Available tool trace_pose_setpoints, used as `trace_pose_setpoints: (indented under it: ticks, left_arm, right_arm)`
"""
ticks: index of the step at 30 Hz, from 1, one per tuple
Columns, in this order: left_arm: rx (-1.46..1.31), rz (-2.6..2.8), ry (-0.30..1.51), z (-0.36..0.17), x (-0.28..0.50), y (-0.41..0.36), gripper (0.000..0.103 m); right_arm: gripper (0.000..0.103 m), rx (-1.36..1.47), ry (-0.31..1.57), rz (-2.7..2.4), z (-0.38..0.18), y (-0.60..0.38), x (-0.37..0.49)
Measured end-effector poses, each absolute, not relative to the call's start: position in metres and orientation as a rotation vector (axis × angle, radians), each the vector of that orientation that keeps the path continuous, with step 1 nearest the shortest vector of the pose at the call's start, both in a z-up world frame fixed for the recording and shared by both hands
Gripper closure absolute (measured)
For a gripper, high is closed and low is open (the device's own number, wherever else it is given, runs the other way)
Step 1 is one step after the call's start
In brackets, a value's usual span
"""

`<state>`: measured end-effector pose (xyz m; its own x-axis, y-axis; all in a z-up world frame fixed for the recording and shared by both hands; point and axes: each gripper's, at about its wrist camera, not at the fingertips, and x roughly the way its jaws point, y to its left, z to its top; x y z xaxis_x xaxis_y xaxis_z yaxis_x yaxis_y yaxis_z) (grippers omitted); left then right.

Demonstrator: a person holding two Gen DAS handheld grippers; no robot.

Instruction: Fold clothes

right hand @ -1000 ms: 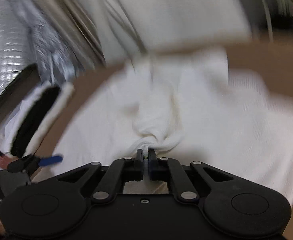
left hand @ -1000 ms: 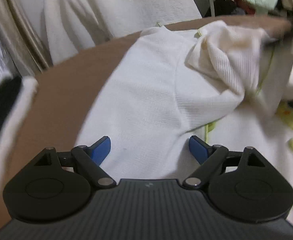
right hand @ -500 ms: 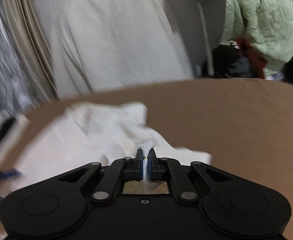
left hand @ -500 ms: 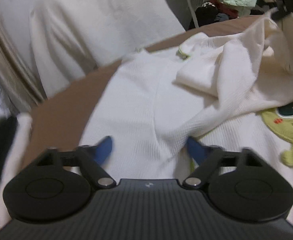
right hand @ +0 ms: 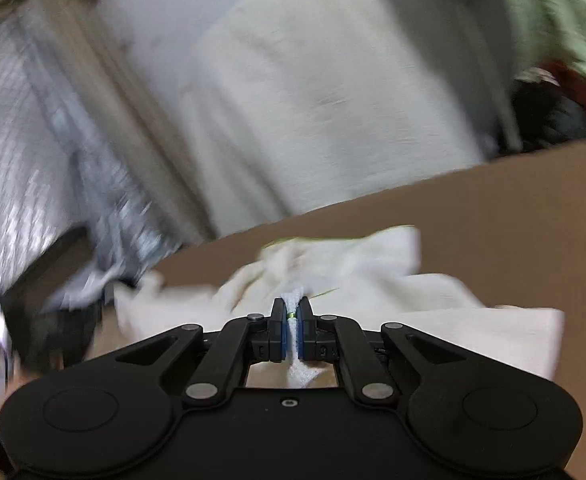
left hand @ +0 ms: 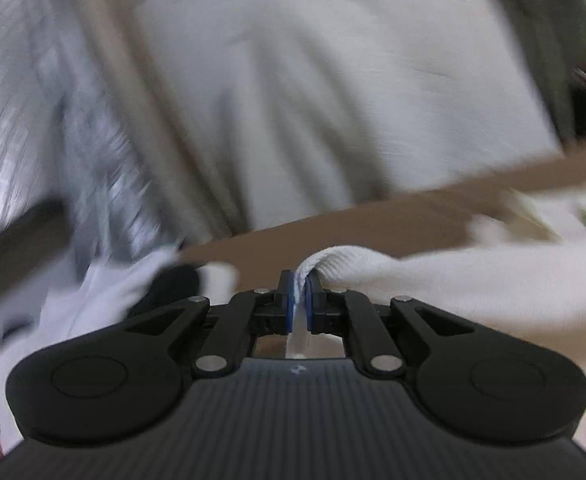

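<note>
Left wrist view, left tongs pinching white garment, brown surface

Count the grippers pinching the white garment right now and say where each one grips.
2. The left gripper is shut on a ribbed fold of the white garment. The right gripper is shut on another bunched bit of it, above the brown surface.

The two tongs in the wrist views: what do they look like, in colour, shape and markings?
Both alike: the left tongs and the right tongs have black linkage arms with silver pivot pins, two round black discs behind, and blue pads. The left body is ribbed grey; the right body is smooth black.
</note>
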<state>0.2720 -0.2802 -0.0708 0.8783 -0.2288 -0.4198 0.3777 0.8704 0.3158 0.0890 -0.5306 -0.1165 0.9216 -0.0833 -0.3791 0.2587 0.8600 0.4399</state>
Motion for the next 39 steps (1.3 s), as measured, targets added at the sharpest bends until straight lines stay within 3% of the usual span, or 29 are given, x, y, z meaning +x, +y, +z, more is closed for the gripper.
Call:
trace_pose_setpoints:
  ticks: [4,8,14,16,17,18,19,21,25,28,29,30,34,39]
  left_arm:
    - [0.374,-0.309,0.663,-0.118,0.336,-0.258,0.097]
    - [0.348,-0.275,0.809,-0.146,0.350,-0.238,0.098]
    - [0.166,-0.387,0.812,-0.111,0.335,-0.214,0.095]
    - [0.219,-0.451,0.762,-0.092,0.322,-0.229,0.093]
    - [0.256,-0.491,0.738,-0.082,0.316,-0.242,0.090]
    - [0.291,-0.533,0.720,-0.075,0.311,-0.259,0.078]
    - [0.322,-0.576,0.706,-0.069,0.304,-0.275,0.060]
    - [0.378,-0.670,0.690,-0.061,0.292,-0.313,0.045]
    - [0.496,-0.724,0.775,-0.074,0.298,-0.385,0.038]
    - [0.556,-0.645,0.910,-0.105,0.323,-0.422,0.039]
    - [0.580,-0.617,0.950,-0.117,0.330,-0.426,0.046]
    - [0.585,-0.602,0.988,-0.124,0.336,-0.428,0.080]
    - [0.506,-0.622,1.051,-0.112,0.351,-0.418,0.090]
    - [0.323,-0.680,1.077,-0.070,0.380,-0.404,0.090]
  right_arm:
    - [0.096,0.446,0.485,-0.157,-0.134,-0.514,0.127]
    - [0.096,0.437,0.603,-0.206,-0.155,-0.517,0.143]
    - [0.096,0.545,0.505,-0.188,-0.133,-0.537,0.112]
    - [0.096,0.556,0.539,-0.182,-0.132,-0.540,0.100]
    - [0.095,0.562,0.559,-0.180,-0.132,-0.541,0.093]
    - [0.095,0.567,0.579,-0.177,-0.133,-0.542,0.087]
    - [0.095,0.586,0.607,-0.178,-0.140,-0.544,0.089]
    - [0.095,0.635,0.668,-0.183,-0.160,-0.550,0.099]
    - [0.095,0.575,0.696,-0.165,-0.167,-0.540,0.123]
    - [0.095,0.580,0.689,-0.140,-0.172,-0.540,0.127]
    - [0.095,0.581,0.690,-0.143,-0.174,-0.541,0.127]
    - [0.095,0.583,0.692,-0.148,-0.176,-0.542,0.127]
    - [0.095,0.594,0.670,-0.145,-0.171,-0.548,0.117]
    - [0.095,0.599,0.633,-0.139,-0.164,-0.560,0.111]
